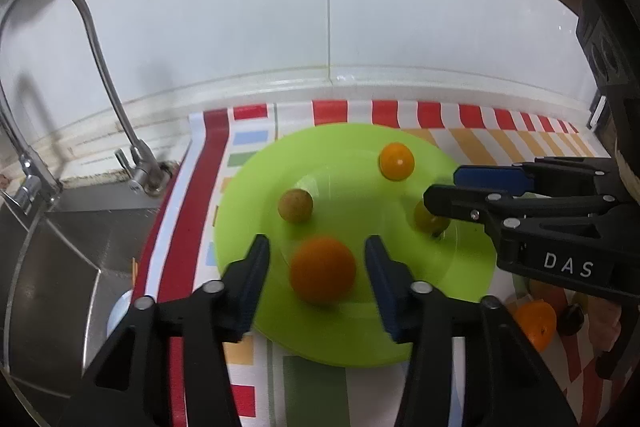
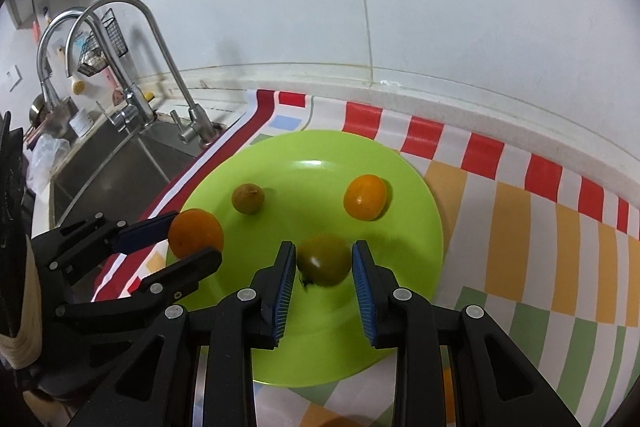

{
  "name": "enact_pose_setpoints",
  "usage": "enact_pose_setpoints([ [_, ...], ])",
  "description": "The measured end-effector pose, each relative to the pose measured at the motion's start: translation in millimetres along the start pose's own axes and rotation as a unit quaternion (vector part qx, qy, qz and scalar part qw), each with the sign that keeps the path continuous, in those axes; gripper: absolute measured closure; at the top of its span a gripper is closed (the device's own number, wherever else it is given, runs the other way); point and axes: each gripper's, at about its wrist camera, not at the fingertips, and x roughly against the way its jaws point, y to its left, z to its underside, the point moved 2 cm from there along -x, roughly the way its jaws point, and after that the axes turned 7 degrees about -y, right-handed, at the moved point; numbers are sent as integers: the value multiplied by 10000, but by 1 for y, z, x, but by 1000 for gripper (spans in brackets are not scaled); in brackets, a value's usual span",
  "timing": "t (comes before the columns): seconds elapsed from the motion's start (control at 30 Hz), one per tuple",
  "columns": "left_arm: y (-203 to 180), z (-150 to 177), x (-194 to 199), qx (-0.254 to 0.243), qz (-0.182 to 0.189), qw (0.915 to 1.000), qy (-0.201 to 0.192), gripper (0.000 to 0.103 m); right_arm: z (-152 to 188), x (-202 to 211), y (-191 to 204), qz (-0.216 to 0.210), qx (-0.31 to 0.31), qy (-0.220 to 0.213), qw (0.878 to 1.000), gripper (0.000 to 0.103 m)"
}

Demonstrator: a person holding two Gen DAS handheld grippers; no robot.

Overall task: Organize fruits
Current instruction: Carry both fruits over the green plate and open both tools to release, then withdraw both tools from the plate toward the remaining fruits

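Peeking behind right gripper: green tomato

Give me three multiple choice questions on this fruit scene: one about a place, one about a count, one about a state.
1. Where is the green tomato?
A. On the green plate, between the fingers of the right gripper
B. In the sink
C. On the striped cloth, off the plate

2. How many fruits lie on the green plate?
A. Two
B. Four
C. Six

3. How does the left gripper stand?
A. Shut, with nothing between its fingers
B. Open, with the orange between its fingers
C. Open, with nothing between its fingers

Answers:
1. A: the right wrist view shows the tomato on the plate between the two blue pads.
2. B: the plate holds the orange, the tomato and two smaller fruits.
3. B: the left wrist view shows a gap on each side of the orange.
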Motion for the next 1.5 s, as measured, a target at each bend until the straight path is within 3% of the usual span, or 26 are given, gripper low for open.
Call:
enact_pose_setpoints([
  [0.07,1,-2,6,-62,-53,9999,-95,50,0,3,0,22,-6,-43,10000,66],
  [0.47,-3,-11,60,62,-156,9986,-504,39,5,61,7,225,-14,-571,9981,63],
  [0.7,-20,-10,93,-95,-122,9968,-781,30,14,103,7,385,-128,-851,9955,58],
  [0.77,-24,-10,101,-140,-173,9961,-859,24,17,113,6,459,-143,-914,9947,51],
  [0.93,-35,-8,117,-203,-131,9949,-976,14,27,139,5,646,-129,-1062,9922,51],
  [1.5,-88,12,139,-849,505,9865,-1309,13,74,190,-11,1304,-113,-1202,9841,50],
])
